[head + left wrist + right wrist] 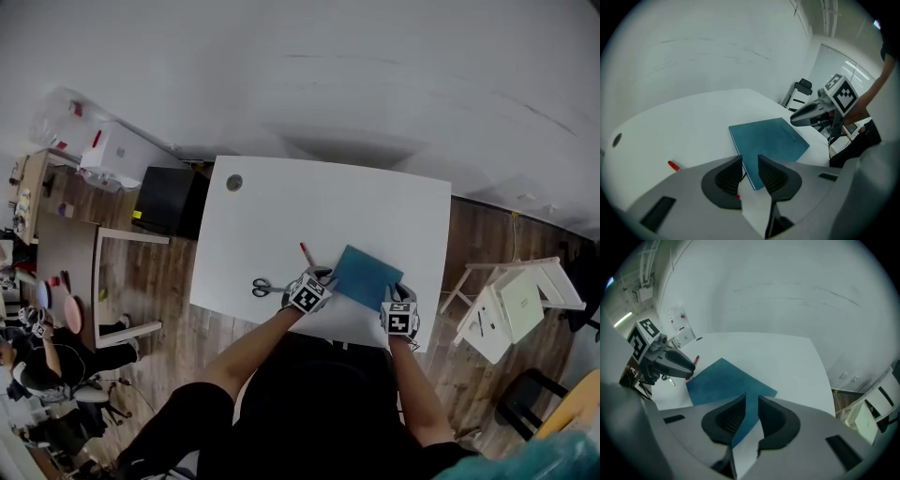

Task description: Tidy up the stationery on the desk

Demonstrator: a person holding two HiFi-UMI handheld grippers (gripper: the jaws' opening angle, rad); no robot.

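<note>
A blue notebook (366,277) lies at an angle near the front edge of the white desk (319,206). My right gripper (397,293) is at its right corner, and in the right gripper view the jaws (751,401) are closed on the notebook's edge (726,383). My left gripper (323,278) is at the notebook's left corner. Its jaws (750,164) stand open, with the corner of the notebook (768,140) between them and untouched by the pads. A red pen (307,253) lies just beyond the left gripper, also visible in the left gripper view (673,165).
Scissors (267,288) lie on the desk left of my left gripper. A round cable hole (234,183) sits at the desk's far left corner. On the floor are a black box (169,200) to the left and a white folding rack (506,309) to the right.
</note>
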